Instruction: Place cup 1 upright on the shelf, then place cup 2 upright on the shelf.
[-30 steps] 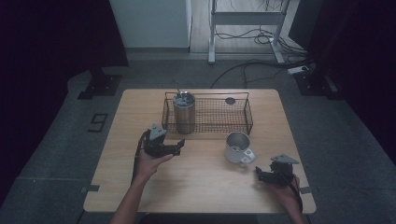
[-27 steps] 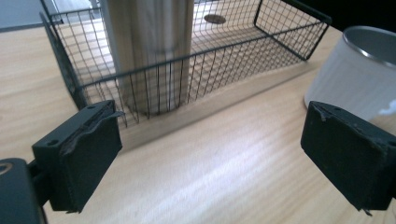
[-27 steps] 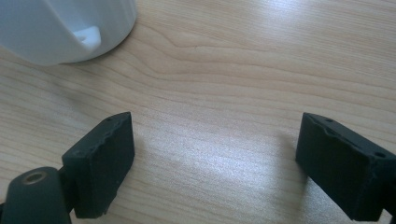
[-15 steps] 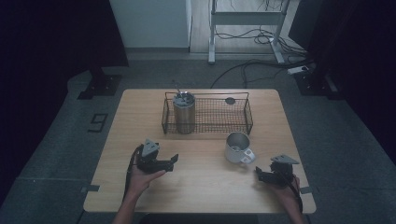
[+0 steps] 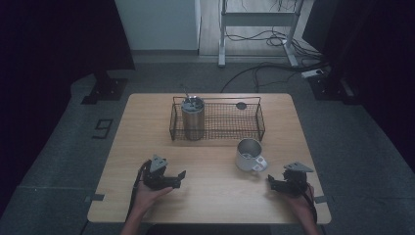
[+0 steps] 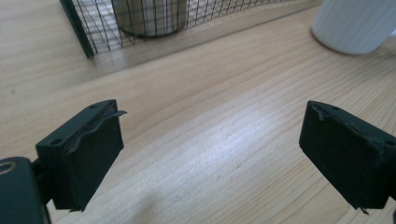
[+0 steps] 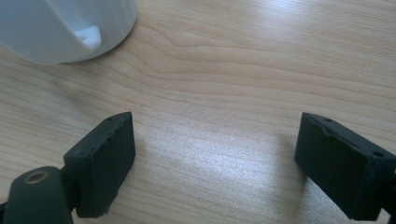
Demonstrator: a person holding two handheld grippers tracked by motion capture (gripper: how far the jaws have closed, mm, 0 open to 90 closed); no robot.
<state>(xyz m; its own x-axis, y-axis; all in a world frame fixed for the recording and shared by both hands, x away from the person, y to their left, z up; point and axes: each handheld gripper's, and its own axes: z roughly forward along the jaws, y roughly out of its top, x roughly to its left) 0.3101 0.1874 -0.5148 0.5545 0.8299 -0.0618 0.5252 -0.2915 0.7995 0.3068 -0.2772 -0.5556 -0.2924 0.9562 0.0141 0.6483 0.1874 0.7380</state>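
Note:
My left gripper [image 5: 180, 178] rests low over the wooden table [image 5: 215, 200] at the near left, a hand around it. Its jaws [image 6: 212, 121] are open with only bare wood between them, and they have just been closing a little. My right gripper [image 5: 270, 182] lies at the near right, open [image 7: 215, 135] over bare wood. A white mug [image 5: 248, 153] stands just ahead and left of the right gripper, its handle toward that gripper. The mug's side [image 7: 60, 25] is close in the right gripper view, and the mug [image 6: 355, 23] sits top right in the left gripper view.
A black wire basket [image 5: 258, 120] stands at the table's far middle. A metal canister [image 5: 193, 118] with utensils stands upright in its left end, behind the mesh [image 6: 149, 16]. A small dark disc [image 5: 241, 105] lies at its far right. Cables and stand legs cross the floor beyond.
My left gripper has come down and toward the near edge of the table, away from the basket. The right gripper and the mug have stayed put.

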